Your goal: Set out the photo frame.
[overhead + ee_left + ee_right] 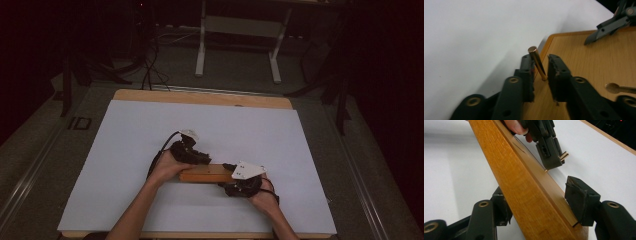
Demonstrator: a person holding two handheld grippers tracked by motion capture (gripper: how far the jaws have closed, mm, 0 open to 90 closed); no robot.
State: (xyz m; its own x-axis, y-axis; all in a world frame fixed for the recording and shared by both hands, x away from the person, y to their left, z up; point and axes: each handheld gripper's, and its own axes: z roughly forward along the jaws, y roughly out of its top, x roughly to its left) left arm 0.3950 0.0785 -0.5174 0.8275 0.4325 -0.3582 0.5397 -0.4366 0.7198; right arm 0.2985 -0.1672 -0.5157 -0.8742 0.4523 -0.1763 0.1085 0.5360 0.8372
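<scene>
A long wooden block point(202, 173) lies at the middle of the white sheet point(150, 130). A brass pin point(537, 62) stands tilted in the block point(584, 67) near its corner. My left gripper point(540, 58) is open with this pin between its jaws; the pin leans by the left pad and a gap shows on the other side. The right gripper view shows the left gripper point(549, 147) over the block's far end with the pin point(564, 156) sticking out. My right gripper point(536, 188) straddles the block point(524, 192), a pad against each side. Both the left gripper point(197, 157) and the right gripper point(231, 172) show from above.
A second brass pin point(619, 88) sits on the block's top at the right of the left gripper view. The white sheet covers a wooden table point(200, 97). Beyond the table's far edge stand a white frame point(237, 30) and cables point(150, 70) on a dark floor.
</scene>
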